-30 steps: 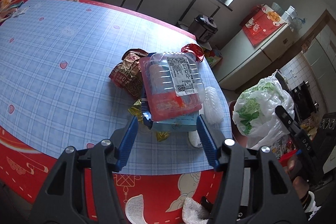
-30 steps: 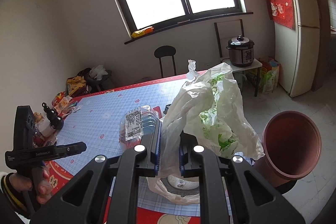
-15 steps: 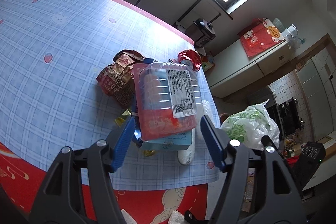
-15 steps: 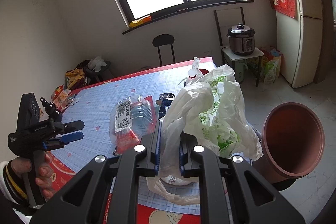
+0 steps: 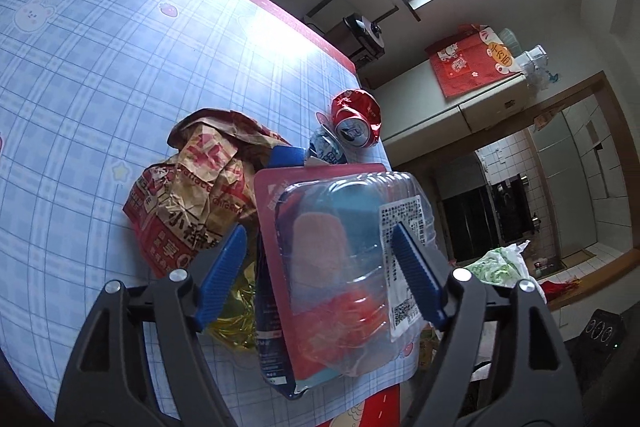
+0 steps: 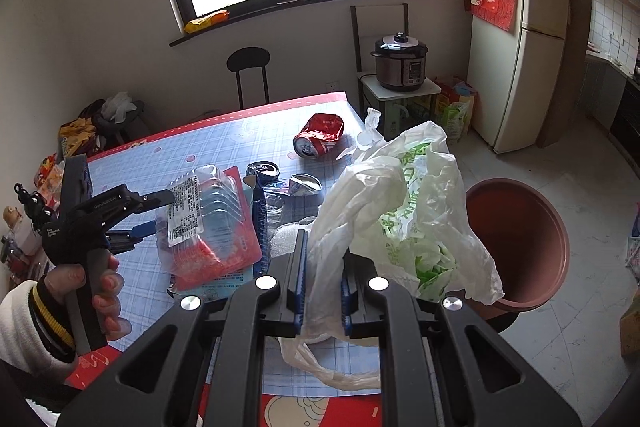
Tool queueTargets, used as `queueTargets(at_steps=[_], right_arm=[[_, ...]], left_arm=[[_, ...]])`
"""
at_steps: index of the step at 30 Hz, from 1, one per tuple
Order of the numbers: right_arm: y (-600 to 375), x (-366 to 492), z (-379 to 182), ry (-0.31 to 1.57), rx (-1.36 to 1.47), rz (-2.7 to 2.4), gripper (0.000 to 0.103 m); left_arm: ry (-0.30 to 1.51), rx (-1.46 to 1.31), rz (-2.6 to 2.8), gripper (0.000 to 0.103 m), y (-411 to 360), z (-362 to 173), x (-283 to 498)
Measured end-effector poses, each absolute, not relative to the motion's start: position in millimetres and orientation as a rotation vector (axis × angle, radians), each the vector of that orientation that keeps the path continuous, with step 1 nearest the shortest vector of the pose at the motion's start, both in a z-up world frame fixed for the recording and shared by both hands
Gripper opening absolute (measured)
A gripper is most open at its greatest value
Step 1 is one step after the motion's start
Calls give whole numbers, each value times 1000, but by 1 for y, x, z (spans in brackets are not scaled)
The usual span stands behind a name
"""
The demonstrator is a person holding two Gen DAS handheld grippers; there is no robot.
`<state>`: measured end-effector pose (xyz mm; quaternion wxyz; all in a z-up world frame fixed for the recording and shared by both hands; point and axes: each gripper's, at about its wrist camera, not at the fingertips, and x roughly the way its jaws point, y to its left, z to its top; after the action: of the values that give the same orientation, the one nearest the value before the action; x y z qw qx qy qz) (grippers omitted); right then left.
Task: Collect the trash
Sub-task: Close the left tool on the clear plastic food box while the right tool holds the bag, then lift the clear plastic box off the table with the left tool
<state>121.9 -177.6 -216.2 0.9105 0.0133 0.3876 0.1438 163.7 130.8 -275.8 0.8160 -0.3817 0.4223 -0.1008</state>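
Your right tool grips the plastic bag; your left tool, just widening, straddles the clear tray ungripped, trash still littering the surface.

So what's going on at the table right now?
A person is clearing trash. The right claw is shut on a white and green plastic bag, held up beside the table. The left claw, jaws just opening wider, straddles a clear plastic food tray atop the litter pile without gripping it. A crushed red can and a crumpled paper wrapper lie nearby.
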Motion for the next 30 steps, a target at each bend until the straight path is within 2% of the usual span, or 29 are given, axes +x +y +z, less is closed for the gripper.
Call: queueTargets(at_steps=[5,18,23,30], right_arm=[[-162,119,-221,819,-3,301,15],[-124,148,-239,896,-78,408,15],[-113,158,-248,928,-90,459,15],[-95,165,-260,964,-138,514,15]], left_arm=[[886,-847,-266,82,131,-286,174],[867,-800,-307,81,124,-277,161],[919,-704,-330,81,106,-275,162],[956,-708,-339,81,96,-284,167]])
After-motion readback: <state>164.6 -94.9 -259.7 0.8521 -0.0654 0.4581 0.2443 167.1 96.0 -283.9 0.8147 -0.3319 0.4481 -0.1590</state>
